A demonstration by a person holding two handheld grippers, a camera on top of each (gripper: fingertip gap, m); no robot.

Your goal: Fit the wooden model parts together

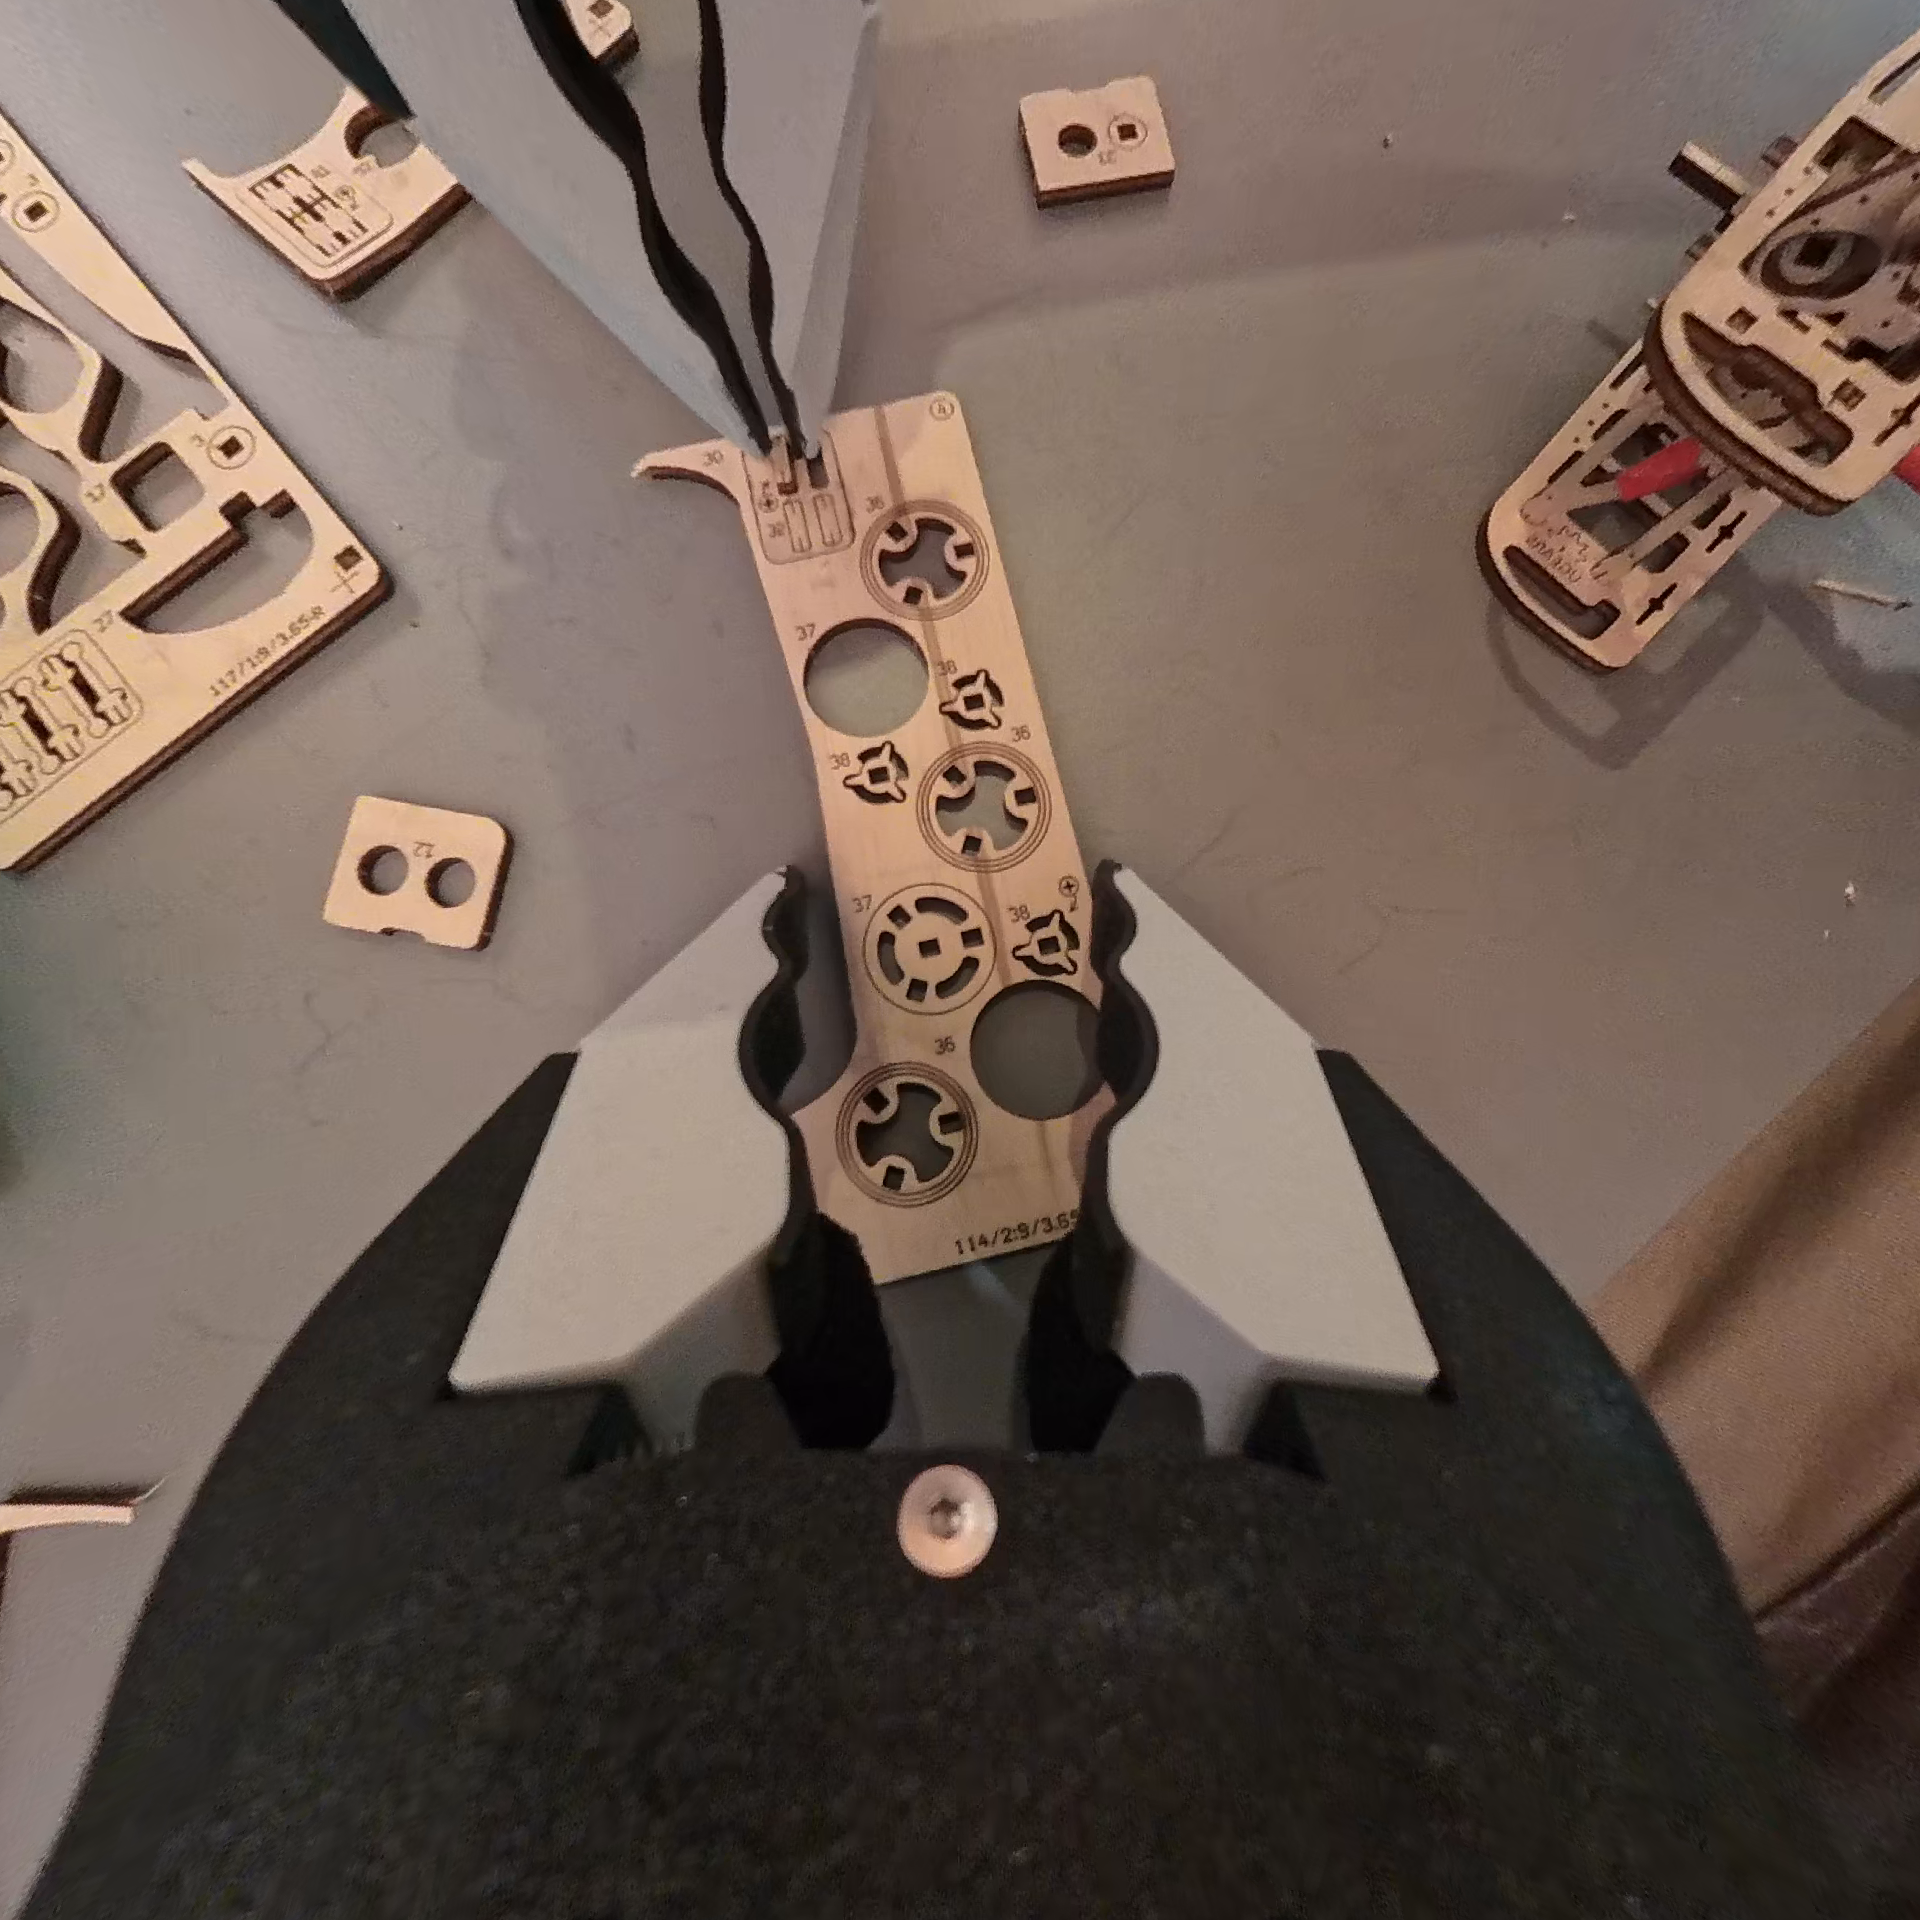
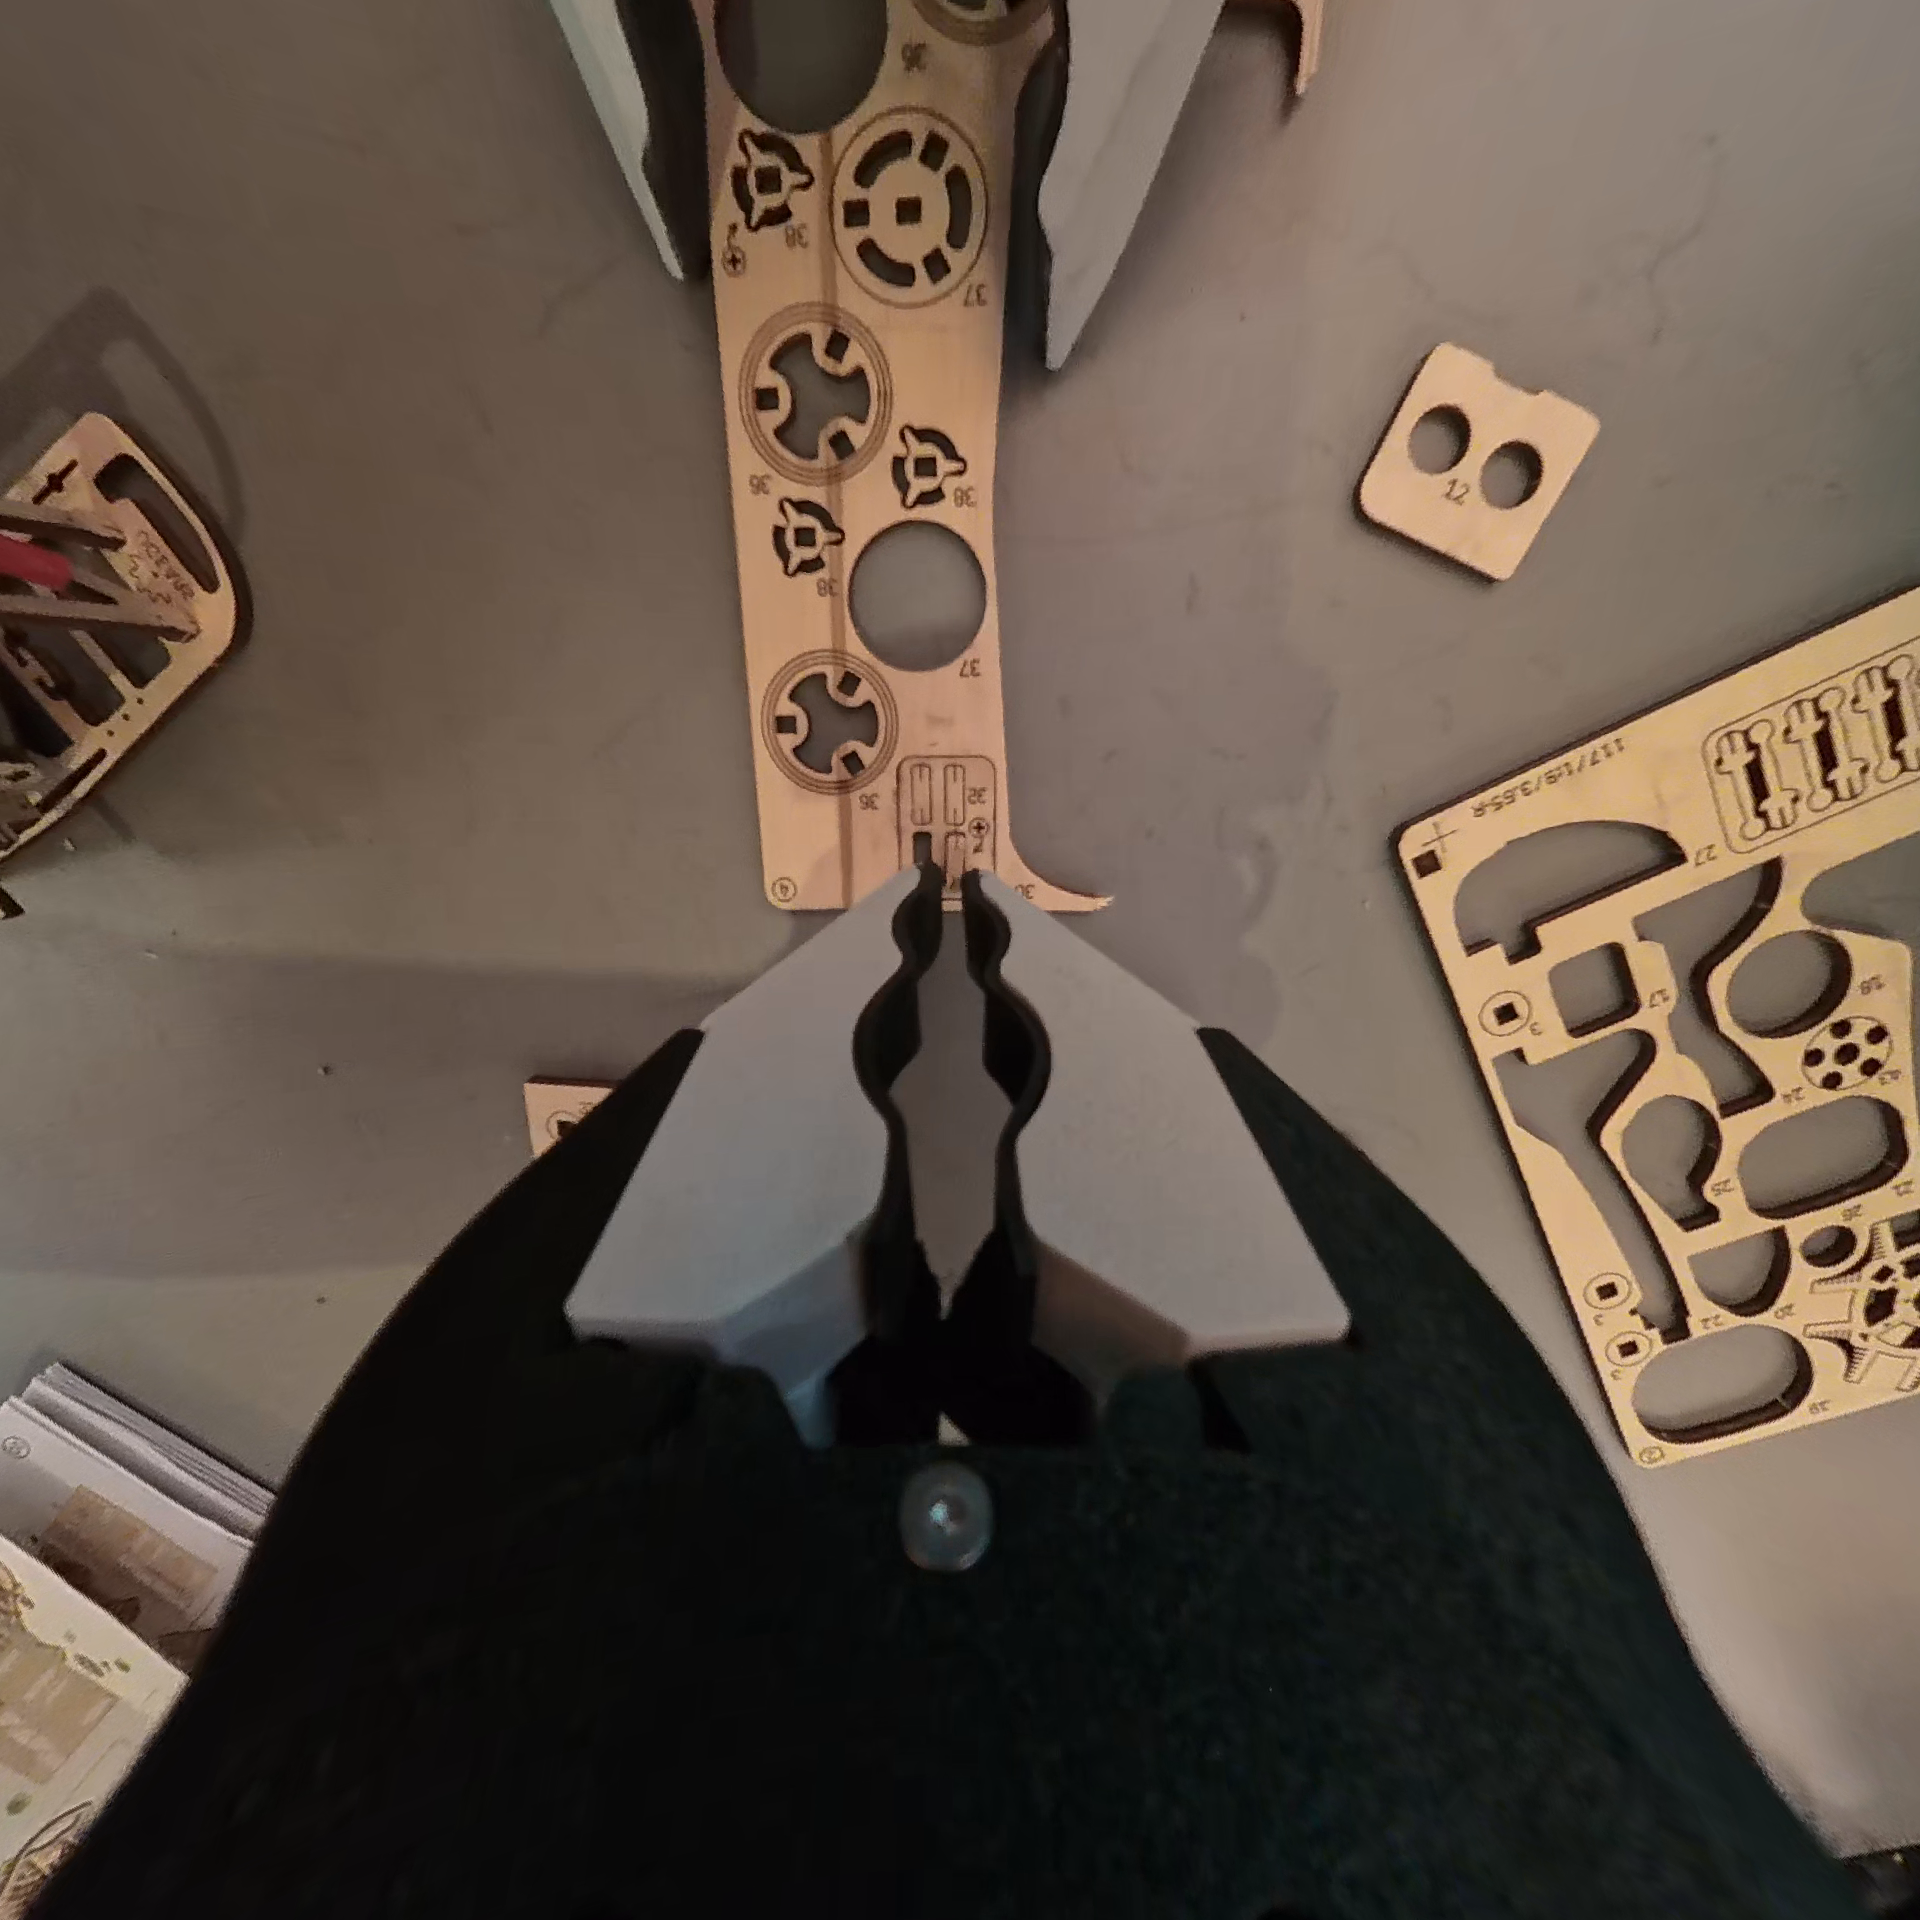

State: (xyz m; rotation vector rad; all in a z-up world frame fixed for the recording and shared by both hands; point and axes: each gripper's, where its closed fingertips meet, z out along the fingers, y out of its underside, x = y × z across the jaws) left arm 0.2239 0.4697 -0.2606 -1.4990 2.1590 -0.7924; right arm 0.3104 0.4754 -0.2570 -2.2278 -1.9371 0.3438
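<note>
**Wooden parts strip held between two tongs**

Wooden parts strip (image 1: pixel 925 831): long laser-cut sheet with ring-shaped and three-lobed pieces and two round holes, lying lengthwise on the grey tabletop (image 1: pixel 1299 727). Near end clamped across its width by the left tongs (image 1: pixel 948 883), whose black pads (image 1: pixel 774 997) press both long edges. Far end met by the right tongs (image 2: pixel 943 878), nearly closed, tips set on a small slotted piece (image 2: pixel 951 854) at the strip's edge; whether they actually grip it cannot be told.

Also on the tabletop:
- Large parts sheet (image 2: pixel 1662 1091), many cut-outs empty, well apart from the strip.
- Square plate with two round holes (image 1: pixel 418 875), loose, beside the left tongs.
- Smaller plate (image 1: pixel 1096 145), further off.
- Partly built wooden model (image 1: pixel 1714 364) with a red part inside.
- Booklet stack (image 2: pixel 94 1538), at the edge of the right wrist view.
</note>
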